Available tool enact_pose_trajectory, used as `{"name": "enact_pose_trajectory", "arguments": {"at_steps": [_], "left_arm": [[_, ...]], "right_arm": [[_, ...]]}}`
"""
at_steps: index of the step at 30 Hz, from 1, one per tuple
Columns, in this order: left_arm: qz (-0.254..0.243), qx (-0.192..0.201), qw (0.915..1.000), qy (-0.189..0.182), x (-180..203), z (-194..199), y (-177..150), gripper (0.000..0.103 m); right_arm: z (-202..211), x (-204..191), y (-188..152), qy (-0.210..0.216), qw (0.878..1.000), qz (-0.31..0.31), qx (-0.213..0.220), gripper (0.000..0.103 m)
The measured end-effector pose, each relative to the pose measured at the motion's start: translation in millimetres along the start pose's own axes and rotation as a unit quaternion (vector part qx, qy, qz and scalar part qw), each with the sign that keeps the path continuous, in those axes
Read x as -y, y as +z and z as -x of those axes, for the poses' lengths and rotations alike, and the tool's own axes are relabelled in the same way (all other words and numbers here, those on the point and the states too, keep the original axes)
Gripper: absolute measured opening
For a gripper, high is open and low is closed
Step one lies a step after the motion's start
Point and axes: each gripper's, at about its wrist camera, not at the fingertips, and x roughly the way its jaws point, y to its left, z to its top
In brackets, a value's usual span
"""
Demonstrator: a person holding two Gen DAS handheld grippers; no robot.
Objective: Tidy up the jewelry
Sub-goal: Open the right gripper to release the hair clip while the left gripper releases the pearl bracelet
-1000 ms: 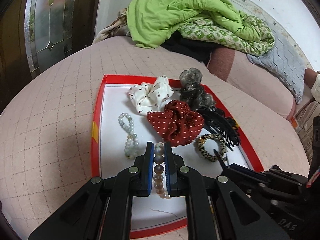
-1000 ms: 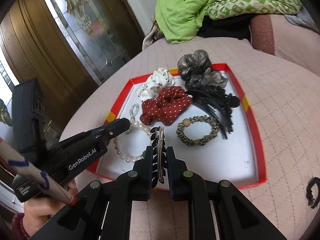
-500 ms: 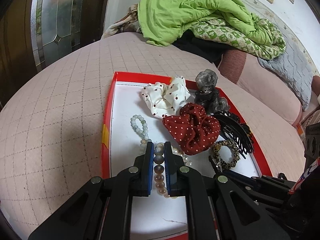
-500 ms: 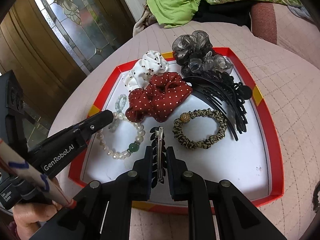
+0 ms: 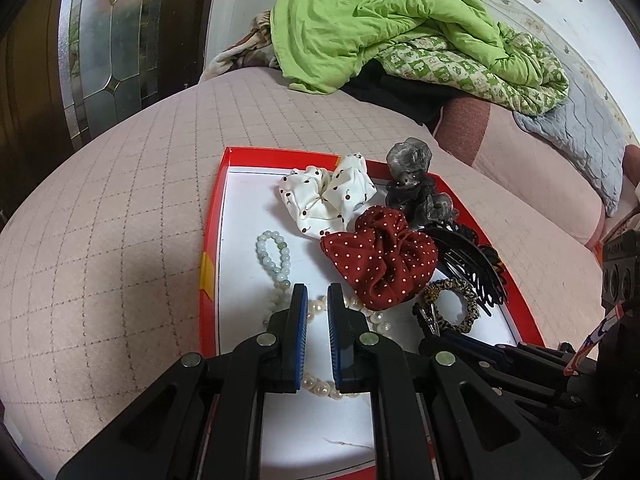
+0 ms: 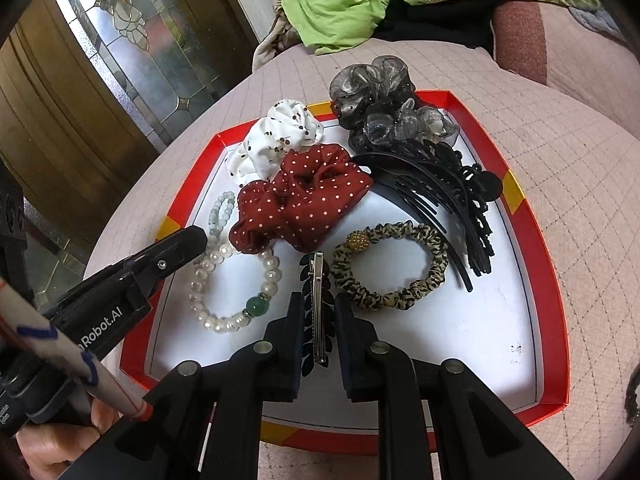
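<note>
Pink quilted bedding carries the red tray (image 6: 536, 240); my right gripper (image 6: 318, 312) stands parted around the leaf hair clip (image 6: 318, 300) (untouched), my left gripper (image 5: 317, 300) parted over the pearl bracelet (image 6: 232, 288).

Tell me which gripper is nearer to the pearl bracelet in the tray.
Left. The left gripper is right over the pearl bracelet, its fingers open above the beads. The right gripper sits beside it, around the black hair clip.

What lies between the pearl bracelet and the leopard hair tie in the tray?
In the right wrist view, the black leaf hair clip lies between the pearl bracelet and the leopard hair tie, with the right gripper open around it.
</note>
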Motion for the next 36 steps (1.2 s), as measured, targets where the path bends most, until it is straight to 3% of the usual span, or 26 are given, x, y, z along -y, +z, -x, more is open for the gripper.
{"name": "enact_pose_trajectory", "arguments": {"at_steps": [36], "left_arm": [[-0.032,0.030,0.9989,0.016,25.6,13.3,1.7,0.010]], "right_arm": [[56.1,7.0,-8.3,0.017,0.999,-0.011,0.027,0.019]]}}
